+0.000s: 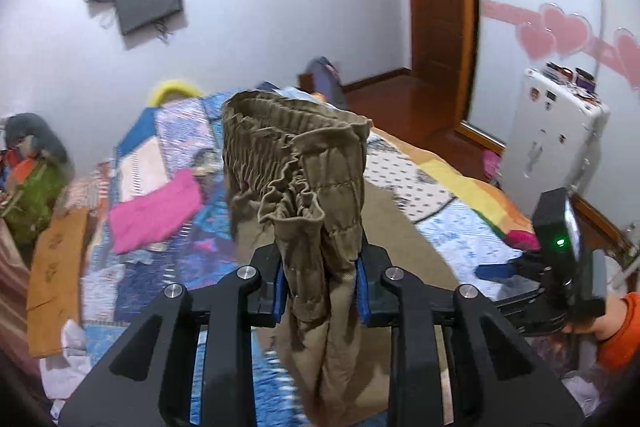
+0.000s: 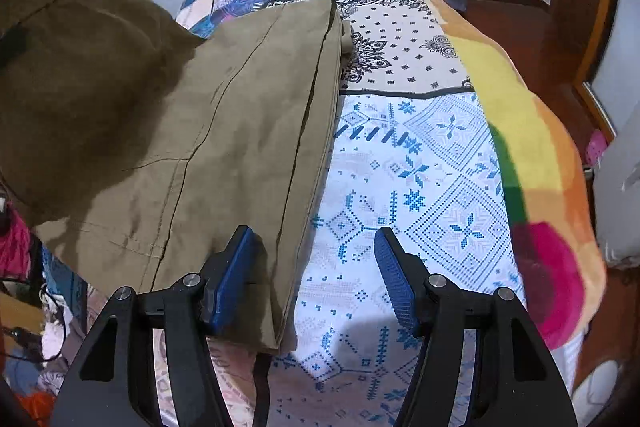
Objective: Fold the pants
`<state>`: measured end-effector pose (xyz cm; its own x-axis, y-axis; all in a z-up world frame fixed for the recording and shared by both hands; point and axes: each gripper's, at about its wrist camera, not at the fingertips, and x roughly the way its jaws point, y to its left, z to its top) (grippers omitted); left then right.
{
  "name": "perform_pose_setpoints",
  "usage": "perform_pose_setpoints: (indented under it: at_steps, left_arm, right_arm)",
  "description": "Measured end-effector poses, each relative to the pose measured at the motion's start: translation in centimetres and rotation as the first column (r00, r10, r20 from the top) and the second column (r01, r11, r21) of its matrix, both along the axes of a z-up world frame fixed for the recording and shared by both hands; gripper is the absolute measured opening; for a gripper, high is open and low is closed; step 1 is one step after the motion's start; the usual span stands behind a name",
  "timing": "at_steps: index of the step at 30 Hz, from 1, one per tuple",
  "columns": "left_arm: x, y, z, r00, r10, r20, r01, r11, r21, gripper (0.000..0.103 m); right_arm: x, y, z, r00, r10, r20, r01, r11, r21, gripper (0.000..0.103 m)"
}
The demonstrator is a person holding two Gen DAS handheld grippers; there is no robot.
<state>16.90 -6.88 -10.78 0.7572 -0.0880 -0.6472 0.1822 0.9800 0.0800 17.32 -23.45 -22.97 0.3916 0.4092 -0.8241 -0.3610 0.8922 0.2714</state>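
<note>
The khaki pants (image 1: 304, 171) are pinched at the gathered elastic waistband by my left gripper (image 1: 320, 267), which is shut on them and holds them lifted above the bed. In the right wrist view the pant legs (image 2: 248, 115) lie flat on the patterned bedspread (image 2: 420, 155), while the lifted waist end hangs blurred at the upper left. My right gripper (image 2: 316, 267) is open just above the bed, its left pad (image 2: 232, 279) over the near hem and its right pad over bare bedspread. The right gripper also shows in the left wrist view (image 1: 560, 267).
A pink garment (image 1: 156, 211) and an orange-brown garment (image 1: 56, 279) lie on the bed's left side. A white cabinet (image 1: 556, 131) stands right of the bed. The bed's right edge (image 2: 560, 187) drops to a wooden floor.
</note>
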Motion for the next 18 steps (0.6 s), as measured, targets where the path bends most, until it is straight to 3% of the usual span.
perform_pose_setpoints:
  at_steps: [6,9,15,18]
  left_arm:
    - [2.2,-2.5,-2.7,0.988,-0.087,-0.127,0.074,0.992,-0.106,0.027]
    - [3.0,-3.9,-5.3,0.966,-0.133,-0.221,0.1,0.983,-0.154,0.027]
    - [3.0,-5.6,-8.4,0.937,-0.171,-0.304,0.136,0.982,-0.132,0.028]
    - [2.6,-5.9,-8.3,0.936,-0.175,-0.306,0.149,0.983,-0.108,0.034]
  right_arm:
    - [-0.2,-0.3,0.0,1.0,0.008,0.001,-0.008,1.0,0.009,0.059]
    - [-0.2,-0.5,0.0,1.0,0.008,0.0,-0.008,1.0,0.016,0.059]
    - [-0.3,-0.7,-0.1,1.0,0.001,0.004,-0.001,1.0,0.024,0.059]
    - [-0.3,-0.8,0.1,1.0,-0.005,0.006,0.005,1.0,0.02,0.059]
